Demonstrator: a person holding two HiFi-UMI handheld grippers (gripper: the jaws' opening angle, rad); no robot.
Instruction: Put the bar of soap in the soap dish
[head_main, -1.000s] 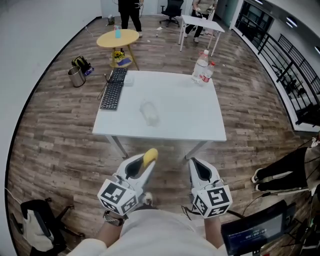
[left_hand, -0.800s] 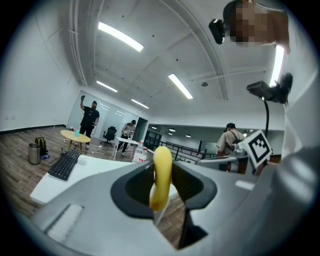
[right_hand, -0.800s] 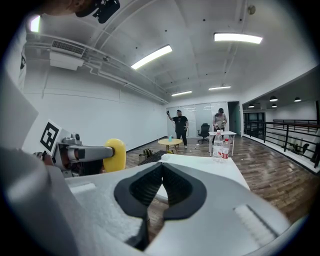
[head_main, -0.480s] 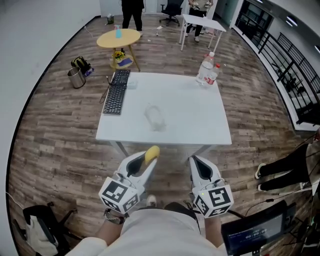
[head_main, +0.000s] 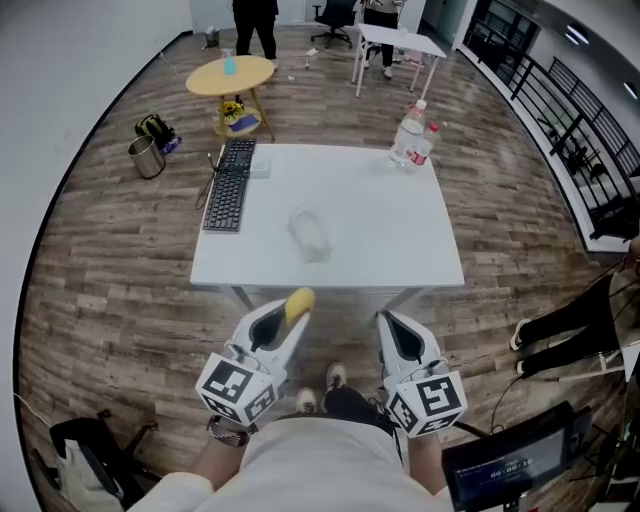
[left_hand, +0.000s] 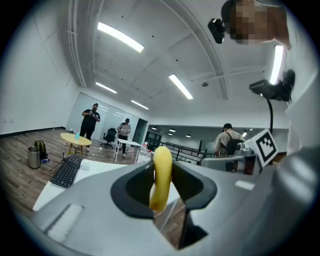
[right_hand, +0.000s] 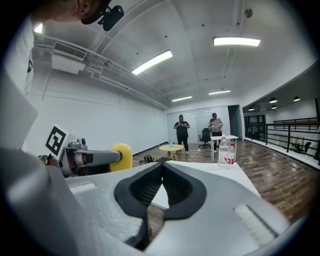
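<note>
Left tongs (head_main: 290, 318) gripped bar of soap (head_main: 299, 301); right tongs (right_hand: 161, 182) closed, empty. Carrying step; next needed reaching soap dish (head_main: 310, 234) on surface (head_main: 380, 230).

soap dish (head_main: 310, 236) on table (head_main: 385, 225), keyboard (head_main: 229, 184) left

Left tool (head_main: 293, 312) clamped, right tool (head_main: 391, 327) closed, empty.

view: head | bench (head_main: 400, 250): near edge has drawn closer to the left gripper (head_main: 292, 318) and right gripper (head_main: 388, 326), now almost meeting the far tip of the bar of soap (head_main: 298, 303) | wearer's shoe (head_main: 336, 376): newly stepped forward into sight between the grippers
</note>
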